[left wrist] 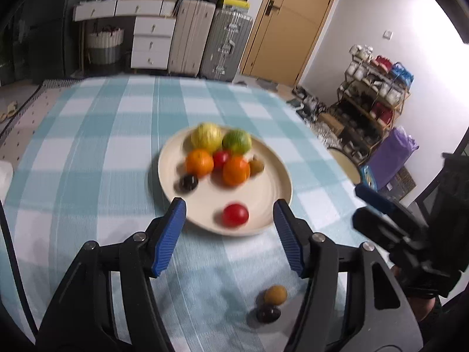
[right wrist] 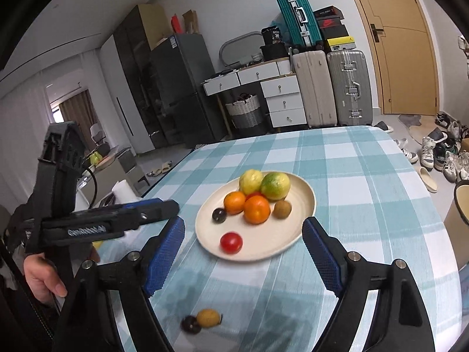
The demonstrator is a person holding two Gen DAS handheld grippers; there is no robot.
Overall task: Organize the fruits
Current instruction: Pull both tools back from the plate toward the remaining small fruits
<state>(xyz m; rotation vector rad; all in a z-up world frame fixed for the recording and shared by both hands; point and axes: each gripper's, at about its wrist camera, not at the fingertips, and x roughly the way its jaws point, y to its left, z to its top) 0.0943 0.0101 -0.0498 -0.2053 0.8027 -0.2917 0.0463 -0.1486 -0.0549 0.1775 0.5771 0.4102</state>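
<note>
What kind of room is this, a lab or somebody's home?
Most likely a lived-in home. A fridge stands by the wall, suitcases are stacked beside a door, shoes lie on the floor, and a checked tablecloth covers the table that bears a plate of fruit.

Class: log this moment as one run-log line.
left tool: open, empty | right tool: open, empty | plate: eight fruits | tablecloth: two fruits loose

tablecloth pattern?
Light blue and white check tablecloth; clearest in the right wrist view.

blur: plate [left wrist: 272,182] fruit smeared | hidden: red fruit [right wrist: 254,195] behind oranges [right wrist: 257,209]
</note>
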